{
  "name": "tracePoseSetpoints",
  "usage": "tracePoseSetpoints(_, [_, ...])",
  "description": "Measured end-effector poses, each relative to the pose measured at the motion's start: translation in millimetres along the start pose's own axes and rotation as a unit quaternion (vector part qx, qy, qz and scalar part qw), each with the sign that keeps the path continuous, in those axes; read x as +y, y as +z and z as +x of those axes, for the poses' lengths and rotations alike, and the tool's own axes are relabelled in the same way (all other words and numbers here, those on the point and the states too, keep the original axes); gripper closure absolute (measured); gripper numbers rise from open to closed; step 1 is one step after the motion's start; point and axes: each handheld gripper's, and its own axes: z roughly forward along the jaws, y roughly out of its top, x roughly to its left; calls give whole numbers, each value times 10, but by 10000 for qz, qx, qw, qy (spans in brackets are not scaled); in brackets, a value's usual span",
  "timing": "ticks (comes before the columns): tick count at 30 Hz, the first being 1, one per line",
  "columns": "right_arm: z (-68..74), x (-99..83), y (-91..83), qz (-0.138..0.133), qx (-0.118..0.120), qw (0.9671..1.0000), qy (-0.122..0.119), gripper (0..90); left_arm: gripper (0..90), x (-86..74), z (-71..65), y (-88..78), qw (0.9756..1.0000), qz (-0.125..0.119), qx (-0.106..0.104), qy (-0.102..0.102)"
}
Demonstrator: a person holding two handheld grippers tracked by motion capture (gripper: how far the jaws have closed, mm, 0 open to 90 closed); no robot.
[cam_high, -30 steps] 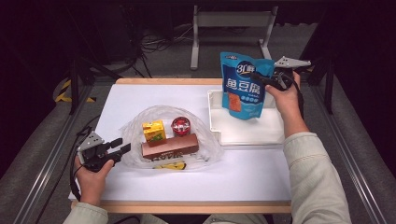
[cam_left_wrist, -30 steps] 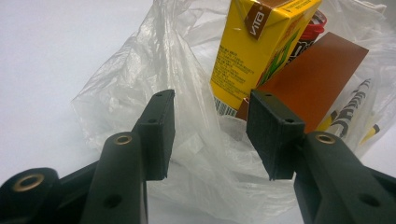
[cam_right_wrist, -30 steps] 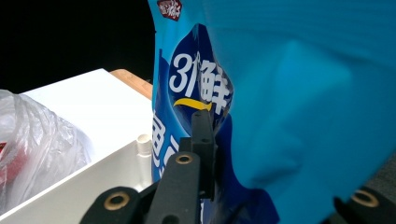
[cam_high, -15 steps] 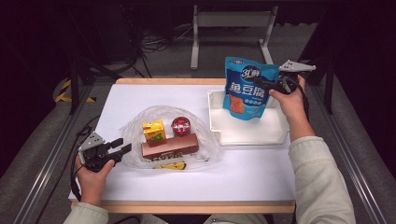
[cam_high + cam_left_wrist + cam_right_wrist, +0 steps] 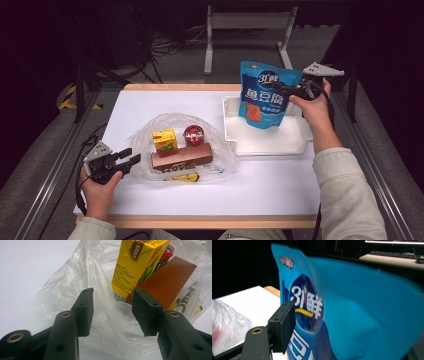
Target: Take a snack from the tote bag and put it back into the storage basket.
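between right gripper [image 5: 286, 92] jaws: blue pouch [image 5: 264, 95]

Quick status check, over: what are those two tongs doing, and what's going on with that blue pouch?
Right tongs just opening, blue pouch between the jaws, upright over white tray. Left tongs open at plastic bag. Nothing blocking.

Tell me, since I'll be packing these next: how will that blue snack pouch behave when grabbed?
The blue snack pouch is probably floppy: its film bulges and creases. It looks light for its size, standing in the white tray. Its glossy film may be slippery; the right gripper's jaws have just been opening around it.
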Motion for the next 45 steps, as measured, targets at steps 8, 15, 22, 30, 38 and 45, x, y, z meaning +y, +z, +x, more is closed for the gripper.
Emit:
tracePoseSetpoints(8, [34, 188, -152, -227, -25, 9997, -98, 293, 523, 4, -11, 5, 10000, 16, -20, -11])
tracePoseSetpoints(15, [126, 335, -283, -359, 8, 9990, -265, 300, 523, 5, -18, 8, 10000, 5, -21, 4])
tracePoseSetpoints(22, [230, 431, -347, -523, 155, 9981, -296, 327, 523, 6, -17, 9, 10000, -1, -22, -1])
tracePoseSetpoints(30, [455, 437, -462, -430, 493, 9972, -367, 517, 523, 8, -12, -6, 10000, -65, -1, -11])
tracePoseSetpoints(38, [554, 294, -556, -66, 609, 9973, -412, 839, 523, 6, -4, -7, 10000, -84, 26, -30])
tracePoseSetpoints(45, [615, 165, -556, 169, 712, 9960, -504, 898, 524, 3, -22, 5, 10000, -50, 33, -23])
